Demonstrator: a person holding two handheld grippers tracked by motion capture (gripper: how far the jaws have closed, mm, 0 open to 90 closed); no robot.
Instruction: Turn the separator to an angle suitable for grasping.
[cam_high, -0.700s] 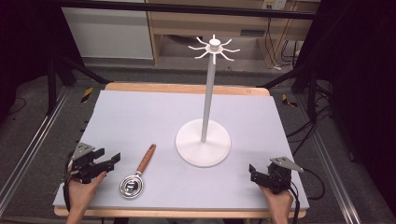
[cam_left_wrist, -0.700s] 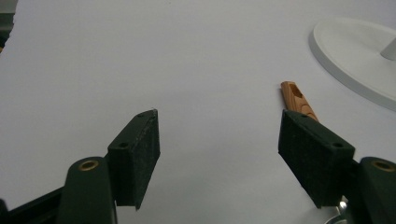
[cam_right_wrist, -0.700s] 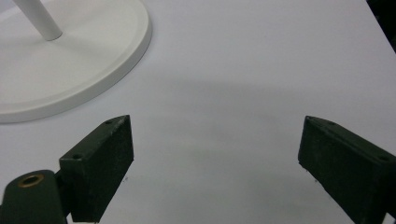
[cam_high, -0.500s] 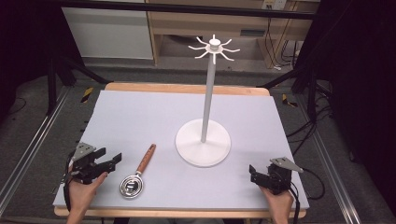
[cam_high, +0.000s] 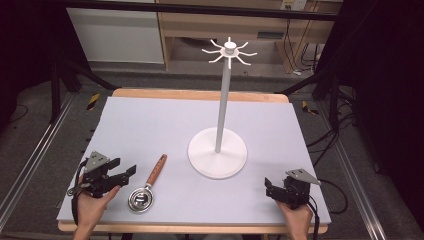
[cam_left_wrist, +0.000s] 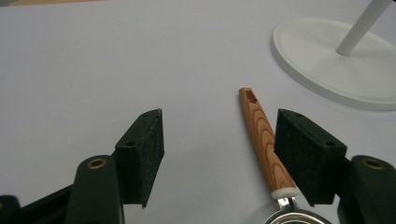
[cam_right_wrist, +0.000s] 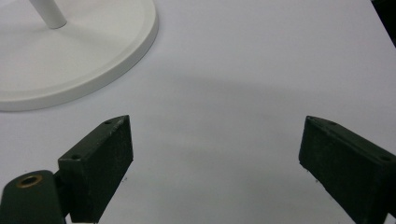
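A: Where does the high view sit?
B: Above the table's (cam_high: 150, 120) near edge, facing forward and down.
A: And the gripper views?
B: Low and close, looking across the tabletop; both share the white stand's base (cam_left_wrist: 327, 70) (cam_right_wrist: 70, 60).

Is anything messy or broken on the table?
Nothing looks broken or spilled. The white stand is upright, with nothing on its hooks. The little strainer lies flat on the table beside the open left claw, not hung up.
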